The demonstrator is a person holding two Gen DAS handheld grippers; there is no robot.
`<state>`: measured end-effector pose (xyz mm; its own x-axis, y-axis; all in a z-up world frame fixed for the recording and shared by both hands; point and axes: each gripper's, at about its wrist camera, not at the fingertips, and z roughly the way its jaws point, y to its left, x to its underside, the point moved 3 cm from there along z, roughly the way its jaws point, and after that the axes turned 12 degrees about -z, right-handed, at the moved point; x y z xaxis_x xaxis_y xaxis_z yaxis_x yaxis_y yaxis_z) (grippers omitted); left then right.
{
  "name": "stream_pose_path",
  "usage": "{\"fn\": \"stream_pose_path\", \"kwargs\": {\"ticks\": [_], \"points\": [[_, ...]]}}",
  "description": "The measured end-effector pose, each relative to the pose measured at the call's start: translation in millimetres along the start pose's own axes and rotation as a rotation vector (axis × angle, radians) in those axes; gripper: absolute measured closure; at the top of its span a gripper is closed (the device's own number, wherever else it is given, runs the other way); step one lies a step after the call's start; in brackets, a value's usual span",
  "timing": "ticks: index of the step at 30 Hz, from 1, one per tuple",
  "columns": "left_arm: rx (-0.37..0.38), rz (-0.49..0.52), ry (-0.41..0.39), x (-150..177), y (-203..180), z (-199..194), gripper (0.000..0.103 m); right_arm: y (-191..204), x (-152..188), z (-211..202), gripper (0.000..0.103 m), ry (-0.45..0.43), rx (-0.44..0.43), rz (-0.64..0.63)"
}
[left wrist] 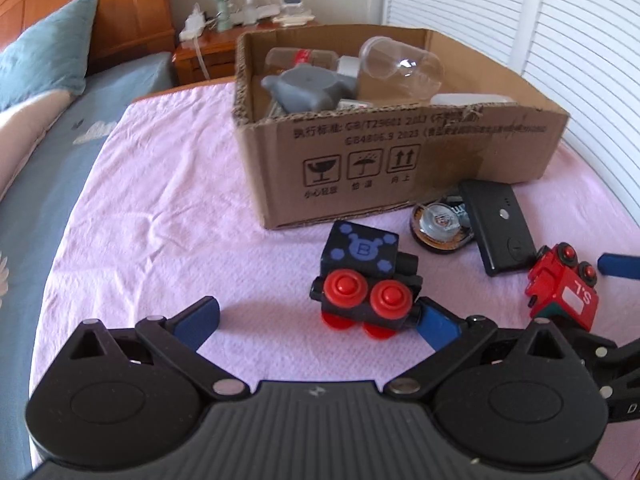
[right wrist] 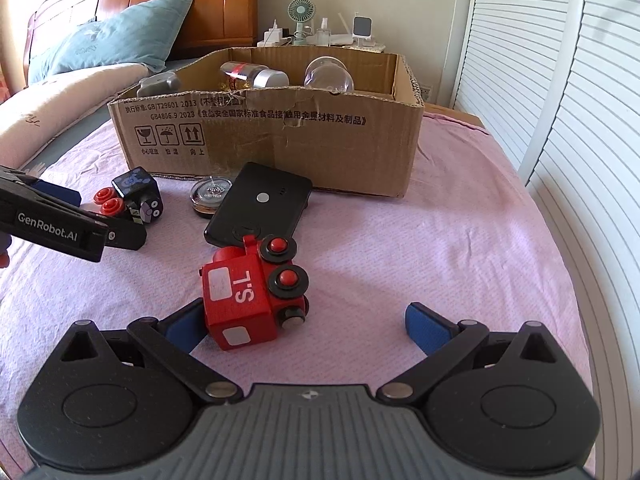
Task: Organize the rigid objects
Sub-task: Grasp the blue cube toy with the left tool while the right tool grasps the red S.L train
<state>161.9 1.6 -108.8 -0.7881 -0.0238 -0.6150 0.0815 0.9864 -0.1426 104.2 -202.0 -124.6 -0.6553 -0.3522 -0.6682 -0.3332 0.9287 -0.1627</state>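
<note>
Red toy train (right wrist: 256, 292) lies on its side on the pink cloth (right wrist: 400, 248), near the right gripper (right wrist: 304, 322), whose jaws gape, the left pad touching it, ready to lift it into the cardboard box (right wrist: 280, 136). Black toy train (left wrist: 364, 276) sits likewise within the wide-open left gripper (left wrist: 320, 320).

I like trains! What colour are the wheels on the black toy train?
Red wheels on the black toy train, clearest in the left wrist view.

Both low, near, facing box (left wrist: 400, 152).
</note>
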Motion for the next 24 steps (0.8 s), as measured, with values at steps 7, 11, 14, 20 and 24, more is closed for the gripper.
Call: {"fn": "stream_pose_path", "kwargs": {"ticks": [7, 11, 14, 20, 24], "points": [[0.073, 0.062, -0.022, 0.1, -10.0, 3.7, 0.005, 0.7, 0.9, -0.6, 0.0, -0.01, 0.0, -0.002], [0.083, 0.069, -0.032, -3.8, -16.1, 2.6, 0.024, 0.7, 1.6, -0.9, 0.0, -0.014, -0.002, -0.004], [0.08, 0.061, -0.041, -6.5, -21.3, 1.1, 0.044, 0.7, 2.1, -1.4, 0.0, -0.016, -0.002, -0.005], [0.075, 0.049, -0.055, -4.8, -21.8, -0.4, 0.047, 4.8, -4.1, 1.1, 0.0, -0.009, -0.03, -0.038], [0.077, 0.051, -0.055, -5.4, -21.1, -0.5, 0.047, 10.6, -11.2, 1.5, 0.011, -0.023, -0.074, -0.095]]}}
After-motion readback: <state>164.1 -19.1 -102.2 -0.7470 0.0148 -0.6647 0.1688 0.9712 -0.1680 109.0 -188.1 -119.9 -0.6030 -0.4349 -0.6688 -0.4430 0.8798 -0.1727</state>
